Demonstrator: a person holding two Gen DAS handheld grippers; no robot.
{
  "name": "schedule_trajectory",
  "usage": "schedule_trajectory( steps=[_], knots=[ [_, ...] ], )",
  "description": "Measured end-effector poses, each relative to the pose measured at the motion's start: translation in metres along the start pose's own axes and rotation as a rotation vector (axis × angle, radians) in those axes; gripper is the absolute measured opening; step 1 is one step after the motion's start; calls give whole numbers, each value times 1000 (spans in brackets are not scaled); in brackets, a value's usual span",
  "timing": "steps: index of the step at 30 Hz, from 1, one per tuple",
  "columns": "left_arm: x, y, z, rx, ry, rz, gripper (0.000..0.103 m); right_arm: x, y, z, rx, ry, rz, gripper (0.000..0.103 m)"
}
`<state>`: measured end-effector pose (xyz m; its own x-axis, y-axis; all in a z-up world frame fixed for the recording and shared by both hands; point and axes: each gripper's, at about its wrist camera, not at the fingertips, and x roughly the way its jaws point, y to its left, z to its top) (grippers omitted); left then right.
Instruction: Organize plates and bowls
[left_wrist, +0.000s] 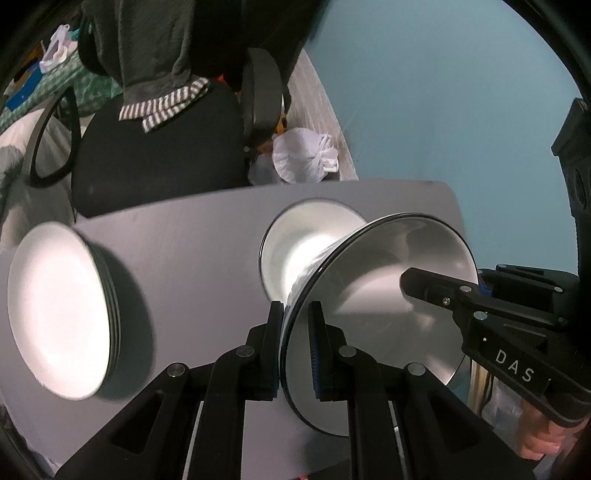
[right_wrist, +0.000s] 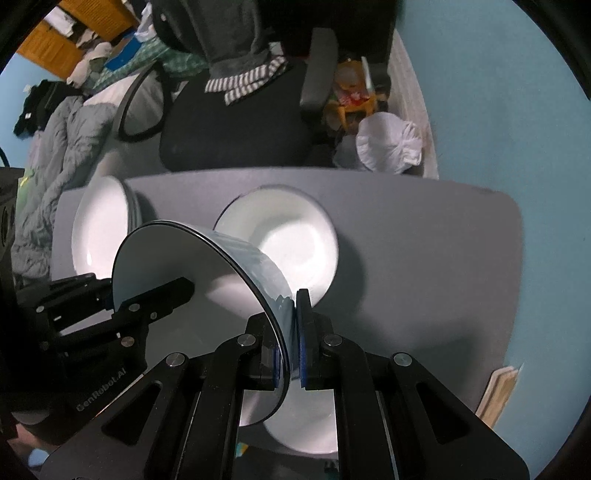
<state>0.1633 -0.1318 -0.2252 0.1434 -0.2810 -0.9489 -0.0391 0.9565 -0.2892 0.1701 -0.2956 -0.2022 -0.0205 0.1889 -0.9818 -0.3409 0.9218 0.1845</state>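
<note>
Both grippers hold one white bowl (left_wrist: 388, 295) with a dark rim and blue outside, lifted above the grey table (left_wrist: 184, 251). My left gripper (left_wrist: 297, 347) is shut on its near rim. My right gripper (right_wrist: 291, 339) is shut on the opposite rim; it shows in the left wrist view (left_wrist: 424, 284) reaching inside the bowl. In the right wrist view the bowl (right_wrist: 221, 280) tilts on its side. A second white bowl (left_wrist: 295, 243) sits on the table just beyond it, also in the right wrist view (right_wrist: 291, 240). A stack of white plates (left_wrist: 59, 310) lies at the table's left (right_wrist: 99, 225).
A black office chair (left_wrist: 159, 147) with a grey garment stands beyond the table. A white plastic bag (left_wrist: 306, 155) lies on the floor by the blue wall (left_wrist: 443, 92). Bedding (right_wrist: 55, 155) is at the left. Another white dish (right_wrist: 310, 428) shows under my right gripper.
</note>
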Motion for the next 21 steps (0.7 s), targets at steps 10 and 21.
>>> schedule_trajectory(
  steps=[10,21],
  knots=[
    [27,-11,31,29,40,64,12,25,-21,25,26,48,-3,7],
    [47,-11,34,35,87,71,12,43,-29,29,44,80,1,7]
  ],
)
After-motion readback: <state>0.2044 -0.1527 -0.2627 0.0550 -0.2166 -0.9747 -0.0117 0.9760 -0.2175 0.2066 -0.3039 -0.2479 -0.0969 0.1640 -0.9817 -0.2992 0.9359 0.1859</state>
